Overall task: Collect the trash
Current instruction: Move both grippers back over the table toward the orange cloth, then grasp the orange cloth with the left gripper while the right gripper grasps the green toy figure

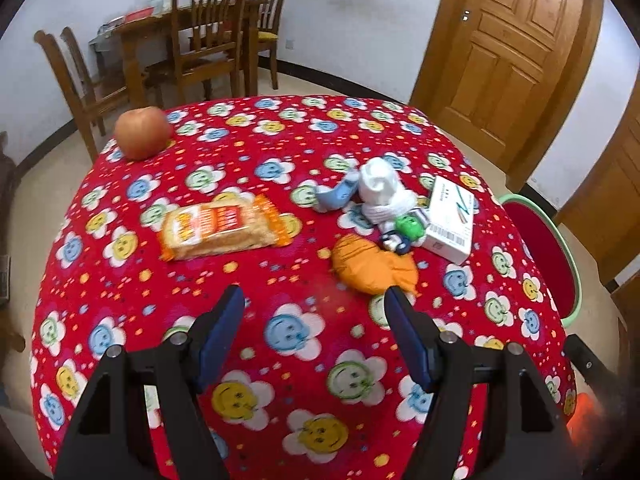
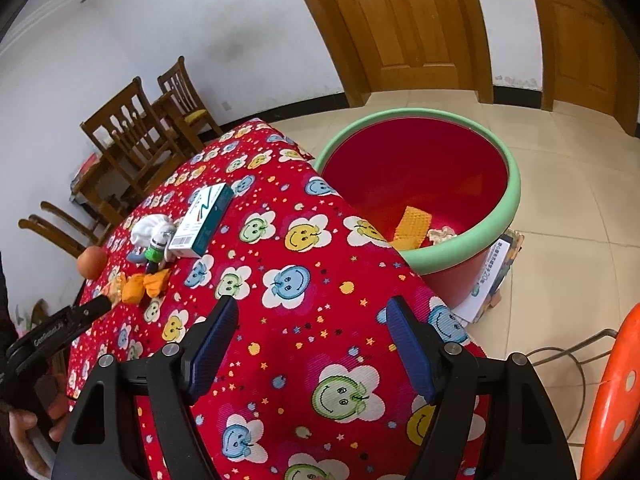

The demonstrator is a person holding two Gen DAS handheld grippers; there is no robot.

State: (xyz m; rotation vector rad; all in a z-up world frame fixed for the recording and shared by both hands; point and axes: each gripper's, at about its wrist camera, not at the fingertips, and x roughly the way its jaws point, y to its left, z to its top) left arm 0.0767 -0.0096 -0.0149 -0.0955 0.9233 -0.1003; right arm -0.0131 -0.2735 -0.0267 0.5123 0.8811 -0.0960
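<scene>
On the red flowered tablecloth [image 1: 280, 280] lie an orange wrapper [image 1: 370, 266], a crumpled white tissue [image 1: 380, 188], a blue scrap [image 1: 338, 194], a small green-and-white wrapper [image 1: 402, 234], a white box [image 1: 450, 220] and a packet of biscuits [image 1: 224, 228]. My left gripper [image 1: 314, 312] is open and empty, just short of the orange wrapper. My right gripper [image 2: 312, 328] is open and empty over the table's near right corner. The red bin with a green rim [image 2: 516, 196] stands on the floor beside the table and holds an orange wrapper [image 2: 412, 226] and a tissue [image 2: 442, 234].
An apple [image 1: 142, 132] sits at the table's far left. Wooden chairs [image 1: 212, 40] and a table stand behind. Wooden doors [image 1: 504, 40] are at the right. An orange stool [image 2: 612, 400] and a stack of papers [image 2: 492, 276] are near the bin.
</scene>
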